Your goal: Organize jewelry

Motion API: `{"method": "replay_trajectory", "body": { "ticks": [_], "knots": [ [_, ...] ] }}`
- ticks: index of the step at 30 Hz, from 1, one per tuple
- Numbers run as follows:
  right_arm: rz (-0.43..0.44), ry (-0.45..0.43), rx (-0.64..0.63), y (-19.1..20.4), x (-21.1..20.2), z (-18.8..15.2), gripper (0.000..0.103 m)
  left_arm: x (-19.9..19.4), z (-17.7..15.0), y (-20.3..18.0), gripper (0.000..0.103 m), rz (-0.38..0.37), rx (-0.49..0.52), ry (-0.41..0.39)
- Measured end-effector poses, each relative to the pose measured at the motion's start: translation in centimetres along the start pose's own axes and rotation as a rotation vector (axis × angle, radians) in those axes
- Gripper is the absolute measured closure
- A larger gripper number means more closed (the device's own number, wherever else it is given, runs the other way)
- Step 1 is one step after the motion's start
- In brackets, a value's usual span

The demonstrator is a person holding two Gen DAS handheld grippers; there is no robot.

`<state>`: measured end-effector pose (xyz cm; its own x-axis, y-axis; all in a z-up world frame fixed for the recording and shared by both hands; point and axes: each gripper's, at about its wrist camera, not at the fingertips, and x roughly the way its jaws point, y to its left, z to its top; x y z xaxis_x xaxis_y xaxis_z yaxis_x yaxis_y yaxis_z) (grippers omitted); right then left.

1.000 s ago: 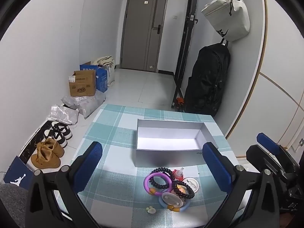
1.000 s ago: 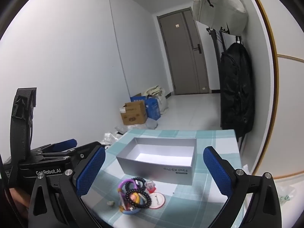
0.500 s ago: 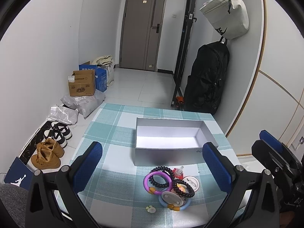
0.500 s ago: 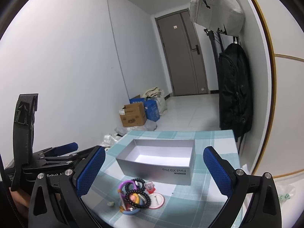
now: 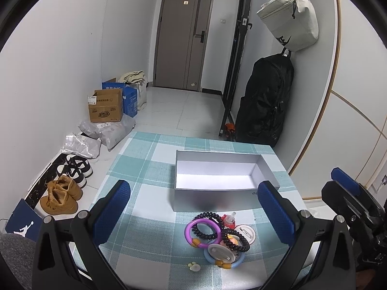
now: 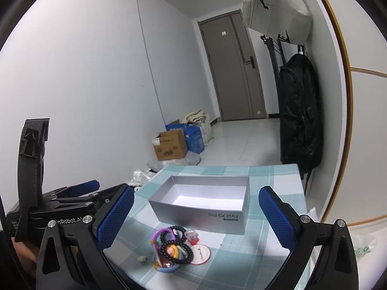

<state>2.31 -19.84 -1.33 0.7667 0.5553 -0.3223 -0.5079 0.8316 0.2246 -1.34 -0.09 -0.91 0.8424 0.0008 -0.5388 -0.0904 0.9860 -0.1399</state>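
Note:
A small heap of jewelry [image 5: 217, 238] lies on the checked tablecloth near the front edge: a purple ring [image 5: 203, 229], black coil and bead bracelets, a blue ring, round white badges and a small red charm [image 5: 228, 219]. A tiny pale earring [image 5: 193, 266] lies apart in front. The heap also shows in the right wrist view [image 6: 173, 247]. An open silver box [image 5: 217, 174] stands empty behind it. My left gripper [image 5: 193, 215] is open above the heap. My right gripper [image 6: 196, 217] is open and empty, to the right of the left one.
The table [image 5: 145, 169] has a teal checked cloth. Beyond it the floor holds cardboard boxes [image 5: 106, 106], plastic bags and shoes [image 5: 63, 193] on the left. A black backpack [image 5: 263, 101] and a white bag [image 5: 290, 17] hang on the right wall.
Both views have shifted slightly; the box and jewelry heap have not moved. Both grippers stay open.

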Motion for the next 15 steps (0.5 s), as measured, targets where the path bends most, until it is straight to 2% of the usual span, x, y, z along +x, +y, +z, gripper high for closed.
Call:
{"method": "replay_trajectory", "body": {
  "ticks": [3, 15],
  "knots": [
    [0.004, 0.000, 0.004, -0.1, 0.0, 0.0, 0.000, 1.1, 0.9, 0.1, 0.001, -0.007, -0.007, 0.013],
    [0.000, 0.010, 0.001, -0.1, 0.2, -0.1, 0.000, 1.4, 0.8, -0.3, 0.001, -0.015, 0.017, 0.037]
  ]
}}
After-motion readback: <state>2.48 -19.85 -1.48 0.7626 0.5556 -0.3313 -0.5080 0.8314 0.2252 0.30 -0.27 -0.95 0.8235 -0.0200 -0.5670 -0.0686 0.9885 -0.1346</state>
